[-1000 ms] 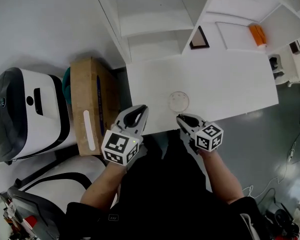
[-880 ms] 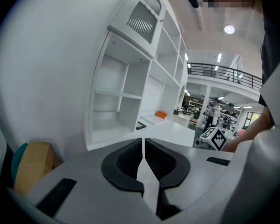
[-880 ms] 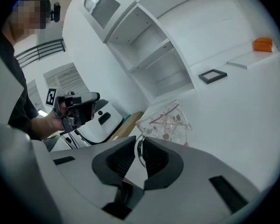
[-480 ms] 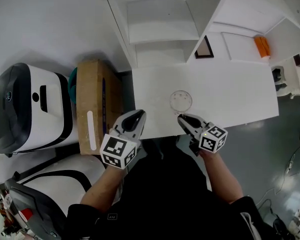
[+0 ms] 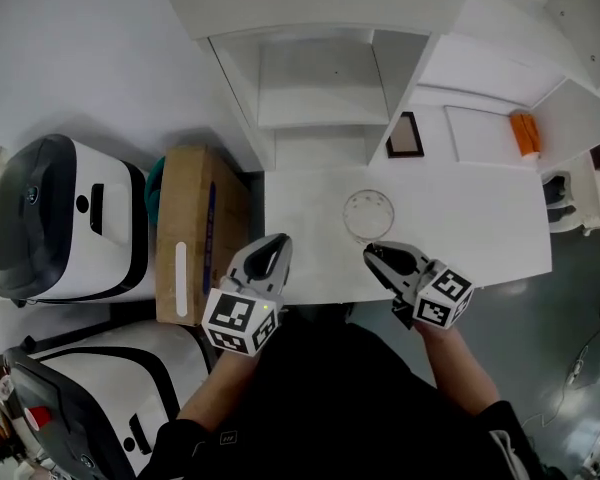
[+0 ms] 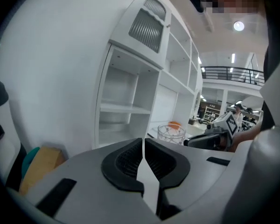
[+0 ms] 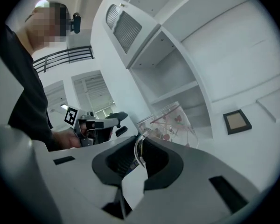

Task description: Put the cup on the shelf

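A clear glass cup [image 5: 368,215] with red heart prints hangs just above the white table [image 5: 470,218], in front of the white shelf unit [image 5: 320,78]. My right gripper [image 5: 377,256] is shut on the cup's handle. In the right gripper view the thin handle [image 7: 138,149] sits pinched between the dark pads, and the cup body [image 7: 170,124] tilts beyond them. My left gripper [image 5: 271,254] hovers at the table's near left edge, shut with nothing in it. In the left gripper view its pads [image 6: 130,158] meet, with the cup [image 6: 171,132] and the right gripper [image 6: 210,137] beyond.
A small dark picture frame [image 5: 405,135] and an orange object [image 5: 525,134] lie on the table's far side. A cardboard box [image 5: 185,230] and a white-and-black machine [image 5: 65,218] stand to the left. The open shelf compartments [image 6: 123,107] hold nothing that I can see.
The right gripper has risen with the cup in its hold, and the cup looks larger and nearer the shelf. The left gripper has lifted a little.
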Tool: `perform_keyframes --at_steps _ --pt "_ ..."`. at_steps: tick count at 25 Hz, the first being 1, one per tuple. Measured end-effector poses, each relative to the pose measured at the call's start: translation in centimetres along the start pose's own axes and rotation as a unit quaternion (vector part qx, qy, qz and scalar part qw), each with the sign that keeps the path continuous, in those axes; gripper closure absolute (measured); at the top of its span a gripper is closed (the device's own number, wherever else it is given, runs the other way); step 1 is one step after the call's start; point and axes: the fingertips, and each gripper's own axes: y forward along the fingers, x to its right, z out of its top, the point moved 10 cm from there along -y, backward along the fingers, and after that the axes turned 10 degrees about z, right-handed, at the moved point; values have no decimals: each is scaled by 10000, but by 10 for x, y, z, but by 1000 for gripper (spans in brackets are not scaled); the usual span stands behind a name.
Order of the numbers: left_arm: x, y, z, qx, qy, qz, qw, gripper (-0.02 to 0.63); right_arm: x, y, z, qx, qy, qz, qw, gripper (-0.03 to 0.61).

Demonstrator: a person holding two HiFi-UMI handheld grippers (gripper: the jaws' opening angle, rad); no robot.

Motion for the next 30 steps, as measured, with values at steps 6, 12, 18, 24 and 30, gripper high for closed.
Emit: perform_keyframes --at_steps 6,12,18,24,30 --pt "-13 8 25 148 306 -53 9994 586 -5 8 41 51 -165 27 9998 532" --pt "-33 19 51 223 640 -465 9966 586 -16 29 74 253 -248 14 9994 532" --pt "-55 26 67 351 683 -550 9955 586 -18 57 97 587 -251 140 9979 532" --pt "-64 27 75 441 733 -640 9943 586 -8 74 119 727 -344 149 9966 532" --pt "-67 32 80 427 664 -658 9947 586 19 82 145 792 -461 -73 9958 532"
